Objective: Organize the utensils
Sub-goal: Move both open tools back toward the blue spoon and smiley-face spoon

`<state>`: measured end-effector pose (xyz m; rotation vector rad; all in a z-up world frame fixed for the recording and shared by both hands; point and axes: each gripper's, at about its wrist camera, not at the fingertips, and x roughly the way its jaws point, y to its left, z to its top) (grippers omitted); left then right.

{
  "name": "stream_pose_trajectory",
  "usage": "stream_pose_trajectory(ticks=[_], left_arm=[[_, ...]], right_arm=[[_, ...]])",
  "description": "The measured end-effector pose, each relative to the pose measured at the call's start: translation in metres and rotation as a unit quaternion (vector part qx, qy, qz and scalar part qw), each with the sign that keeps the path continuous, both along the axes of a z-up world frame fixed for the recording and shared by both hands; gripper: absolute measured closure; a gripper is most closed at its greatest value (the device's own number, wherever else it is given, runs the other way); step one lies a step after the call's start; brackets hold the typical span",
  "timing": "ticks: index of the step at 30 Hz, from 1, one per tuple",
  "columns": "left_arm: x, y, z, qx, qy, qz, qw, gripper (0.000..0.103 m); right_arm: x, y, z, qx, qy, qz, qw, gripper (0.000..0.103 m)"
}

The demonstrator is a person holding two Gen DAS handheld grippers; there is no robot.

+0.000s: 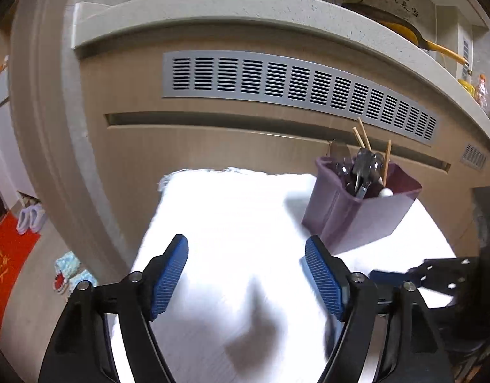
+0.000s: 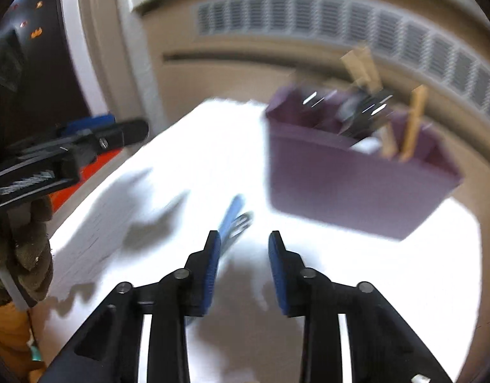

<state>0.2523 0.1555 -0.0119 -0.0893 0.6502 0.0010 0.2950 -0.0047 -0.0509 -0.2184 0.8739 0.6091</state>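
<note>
Chopsticks [image 1: 361, 134] three, in one purple holder [image 1: 356, 210]

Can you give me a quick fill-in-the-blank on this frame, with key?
1. The utensil holder is ____ in colour.
2. The blue-handled utensil lies on the ____ cloth.
3. The left gripper fingers stand ____.
4. The right gripper holds ____.

Missing: purple; white; open; nothing

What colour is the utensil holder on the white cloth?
Purple; the utensil holder shows best in the left wrist view.
</note>
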Motion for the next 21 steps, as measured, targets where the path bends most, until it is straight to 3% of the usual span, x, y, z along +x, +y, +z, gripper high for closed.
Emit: stream_pose_trajectory(ticks=[5, 9, 13, 16, 21], left_arm=[[-0.023, 0.009, 0.002, 0.025, -0.018, 0.012, 0.9994, 0.023], [-0.031, 0.020, 0.003, 0.000, -0.019, 0.010, 0.9998, 0.023], [-0.032, 0.027, 0.001, -0.019, -0.010, 0.012, 0.9997, 0.023], [-0.027, 0.026, -0.004, -0.026, 0.008, 0.008, 0.9996, 0.023], [-0.024, 0.010, -0.017, -0.027, 0.045, -0.020, 0.9984, 0.023]], right_arm=[[-0.003, 0.028, -0.021, -0.007, 0.037, -0.005, 0.999, 0.074], [0.007, 0.039, -0.031, -0.033, 0.041, -0.029, 0.998, 0.075], [0.017, 0.042, -0.043, -0.053, 0.058, -0.042, 0.996, 0.084], [0.014, 0.042, -0.039, -0.057, 0.051, -0.038, 0.996, 0.098], [-0.010, 0.019, -0.015, -0.042, 0.035, -0.017, 0.998, 0.099]])
